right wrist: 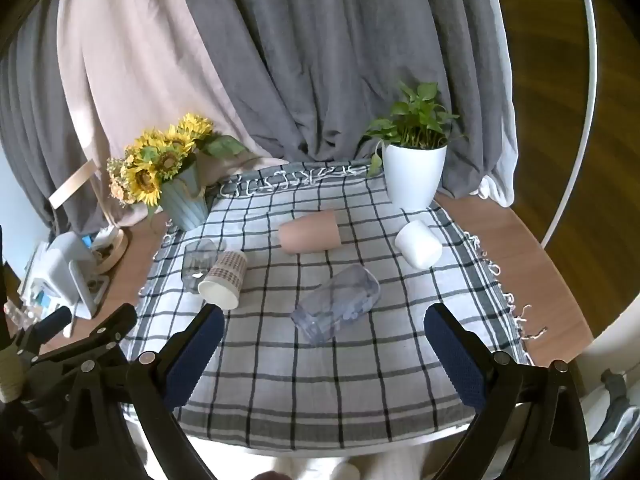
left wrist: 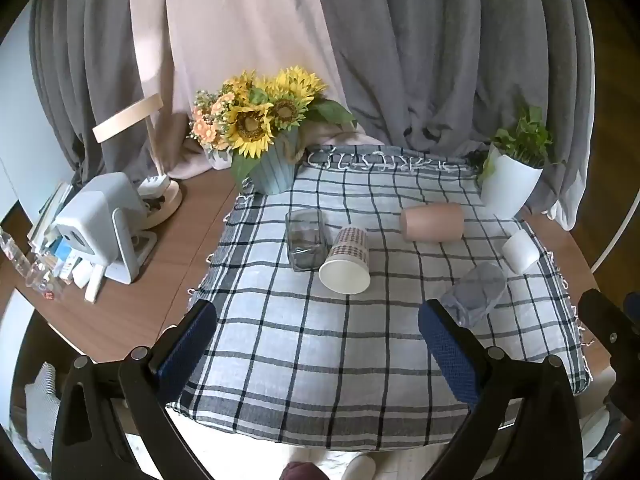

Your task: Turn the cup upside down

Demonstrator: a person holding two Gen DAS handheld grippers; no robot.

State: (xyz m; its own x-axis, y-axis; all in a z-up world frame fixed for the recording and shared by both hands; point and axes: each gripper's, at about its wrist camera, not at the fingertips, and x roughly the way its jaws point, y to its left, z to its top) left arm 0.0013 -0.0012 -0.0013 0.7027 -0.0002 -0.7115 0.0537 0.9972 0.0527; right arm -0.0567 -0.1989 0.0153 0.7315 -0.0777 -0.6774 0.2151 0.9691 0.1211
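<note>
Five cups are counted on the checked cloth, every one on its side. A patterned paper cup lies at about eleven o'clock from the left gripper, mouth towards the camera, touching a clear glass tumbler just behind it. A pink cup is seen at twelve o'clock in the right view, a white cup at one o'clock, and a clear plastic cup dead ahead of the right gripper, the nearest cup to it.

Both grippers are held wide apart and nothing is gripped by either; they hang over the near edge of the cloth, short of every cup.

Which cup is meant cannot be told from the task. Trouble can be foreseen all the same: a cup on its side may be rolled away if only one finger is brought against it. The paper cup may be crushed under a hard squeeze, and the tumbler may be knocked if the paper cup is reached for. The clear walls may slip between the pads.

Two plants are counted at the back: a sunflower pot and a white planter.
</note>
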